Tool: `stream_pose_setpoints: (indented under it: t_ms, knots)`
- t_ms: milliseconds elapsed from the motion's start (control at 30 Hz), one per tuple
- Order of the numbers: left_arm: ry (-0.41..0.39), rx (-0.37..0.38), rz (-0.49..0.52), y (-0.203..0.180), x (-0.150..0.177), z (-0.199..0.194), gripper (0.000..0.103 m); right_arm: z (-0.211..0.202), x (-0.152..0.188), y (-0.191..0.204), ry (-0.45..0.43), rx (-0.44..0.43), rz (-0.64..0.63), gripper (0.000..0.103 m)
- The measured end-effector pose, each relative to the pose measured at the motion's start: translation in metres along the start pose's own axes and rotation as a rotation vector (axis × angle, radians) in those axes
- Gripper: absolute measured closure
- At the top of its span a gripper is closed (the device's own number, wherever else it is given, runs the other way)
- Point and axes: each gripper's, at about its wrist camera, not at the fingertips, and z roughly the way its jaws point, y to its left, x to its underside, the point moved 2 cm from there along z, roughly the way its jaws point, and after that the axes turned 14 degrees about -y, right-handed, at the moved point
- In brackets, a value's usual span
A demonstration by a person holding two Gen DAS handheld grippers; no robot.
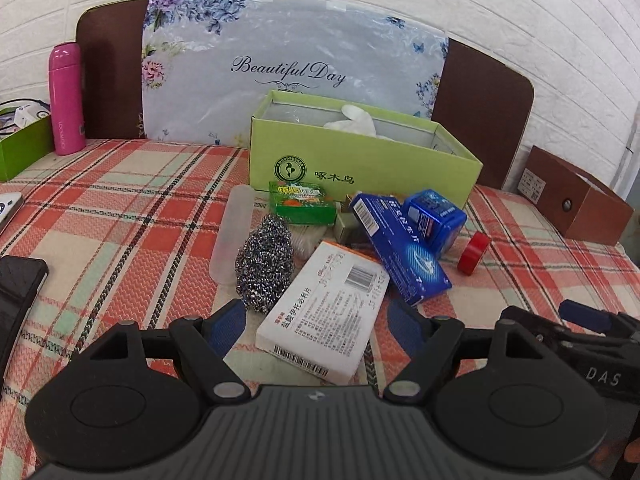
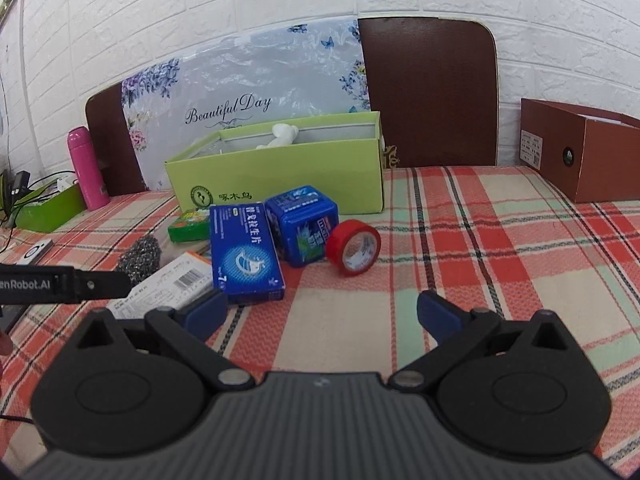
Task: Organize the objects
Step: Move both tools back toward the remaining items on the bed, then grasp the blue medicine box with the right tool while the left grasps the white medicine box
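A pile of small objects lies on the plaid tablecloth before an open green box point(image 1: 360, 164) point(image 2: 280, 184) that holds a white glove point(image 1: 354, 120). The pile has a white medicine box point(image 1: 324, 316) point(image 2: 168, 288), a steel scourer point(image 1: 264, 264) point(image 2: 142, 258), a long blue box point(image 1: 396, 244) point(image 2: 244, 252), a blue tin point(image 1: 434, 216) point(image 2: 304, 228), a green packet point(image 1: 302, 202) point(image 2: 188, 226), a red tape roll point(image 1: 474, 254) point(image 2: 354, 246) and a clear tube point(image 1: 232, 236). My left gripper point(image 1: 316, 326) is open, its jaws on either side of the white medicine box. My right gripper point(image 2: 320, 314) is open and empty, short of the tape.
A brown box point(image 1: 576, 200) point(image 2: 580, 152) stands at the right. A pink flask point(image 1: 66, 100) point(image 2: 86, 168) and a green tray point(image 1: 24, 144) point(image 2: 48, 206) stand at the left. A floral board leans on the white wall. A black device point(image 1: 16, 296) lies at the left edge.
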Motion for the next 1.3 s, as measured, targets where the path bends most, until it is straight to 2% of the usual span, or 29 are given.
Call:
stream_pose_setpoints:
  t_ms: [167,267,367,400,433,600,733,867,967,1033,1067,1167,1300]
  knots:
    - [-0.015,0.036,0.077,-0.008,0.007,0.006,0.022,-0.009,0.007,0.0,0.006,0.013,0.01,0.0]
    - [0.001,0.065,0.131,-0.016,0.009,0.021,0.022,-0.01,0.01,-0.001,0.013,0.014,0.023,0.0]
    - [0.024,0.054,0.191,-0.02,0.014,0.037,0.022,-0.012,0.011,-0.003,0.017,0.013,0.03,0.0]
    - [0.025,0.046,0.207,-0.02,0.015,0.04,0.026,-0.012,0.011,-0.003,0.018,0.014,0.03,0.0]
    - [0.038,0.045,0.206,-0.018,0.017,0.04,0.03,-0.012,0.011,-0.003,0.017,0.014,0.03,0.0]
    - [0.051,0.081,0.109,-0.004,0.018,0.018,0.031,-0.002,0.006,0.001,0.021,-0.016,0.003,0.0]
    - [0.057,0.086,0.093,-0.005,0.023,0.002,0.03,0.024,0.001,0.018,0.024,-0.094,-0.064,0.001]
    - [0.056,0.086,0.12,-0.005,0.028,-0.007,0.03,0.057,-0.001,0.039,0.05,-0.215,-0.137,0.007]
    - [0.057,0.079,0.121,-0.002,0.03,-0.011,0.03,0.077,0.0,0.045,0.072,-0.266,-0.15,0.013]
    - [0.057,0.075,0.117,0.001,0.03,-0.013,0.03,0.089,0.004,0.045,0.108,-0.281,-0.145,0.026]
    - [0.057,0.075,0.117,0.002,0.031,-0.014,0.03,0.093,0.006,0.044,0.133,-0.288,-0.132,0.043]
    - [0.063,0.078,0.127,0.001,0.031,-0.015,0.03,0.087,0.008,0.034,0.146,-0.238,-0.091,0.045]
    - [0.072,0.099,0.127,-0.005,0.032,-0.02,0.03,0.053,0.014,0.015,0.184,-0.155,-0.059,0.045]
